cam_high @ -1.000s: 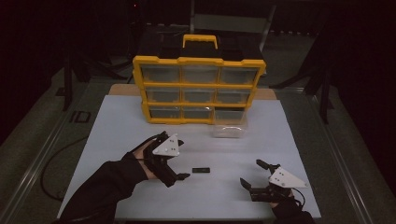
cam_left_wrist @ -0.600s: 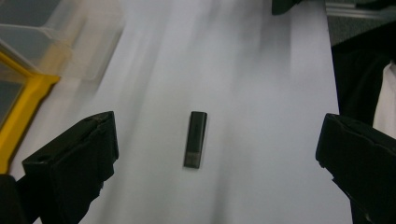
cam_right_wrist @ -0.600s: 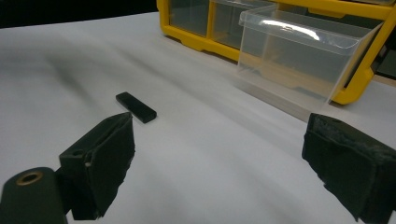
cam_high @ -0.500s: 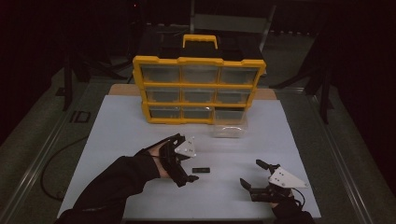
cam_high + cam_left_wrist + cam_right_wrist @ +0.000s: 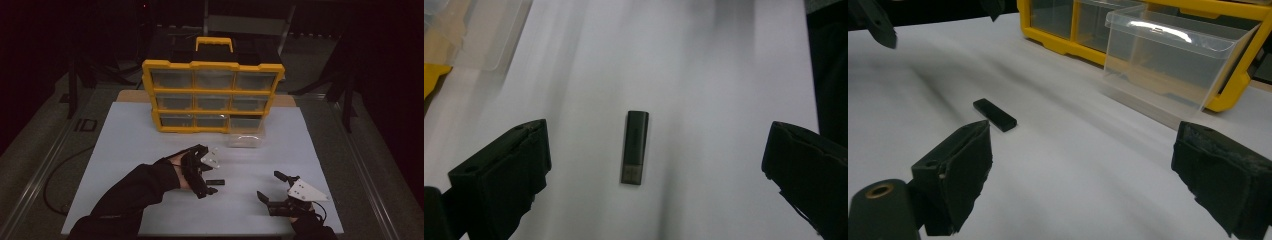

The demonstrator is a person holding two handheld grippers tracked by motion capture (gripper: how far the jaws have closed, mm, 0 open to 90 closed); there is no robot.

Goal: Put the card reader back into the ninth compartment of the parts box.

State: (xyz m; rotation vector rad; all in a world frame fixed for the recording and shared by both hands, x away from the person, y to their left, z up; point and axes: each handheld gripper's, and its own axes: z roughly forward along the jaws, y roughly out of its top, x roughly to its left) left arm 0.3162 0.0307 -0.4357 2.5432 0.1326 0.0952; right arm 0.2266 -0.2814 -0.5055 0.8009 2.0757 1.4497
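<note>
The left gripper (image 5: 207, 172) hangs over the white table (image 5: 130, 135) with its jaws spread wide, one on the far side and one on the near side of a small black stick (image 5: 214, 182), touching neither end of it. In the left gripper view the stick (image 5: 634, 147) lies flat between the two jaws with bare table on both sides; its lower end looks lighter and slightly see-through, though what kind of object it is cannot be made out. Motion blur smears the tabletop there. The hand in a black glove (image 5: 182, 167) grips the tool from the left, and its dark sleeve (image 5: 125, 195) comes in from the near left edge, where the frame cuts it off.

The right gripper (image 5: 272, 190) sits low at the near right of the table, jaws also wide apart and holding nothing; the hand behind it is mostly cut off by the bottom edge. From the right gripper view the stick (image 5: 994, 114) lies well ahead of its jaws.

A clear plastic drawer (image 5: 245, 137) stands pulled out on the table just in front of the yellow organiser (image 5: 212, 95), at its lower right slot. The dim room around the table is too dark to read.
</note>
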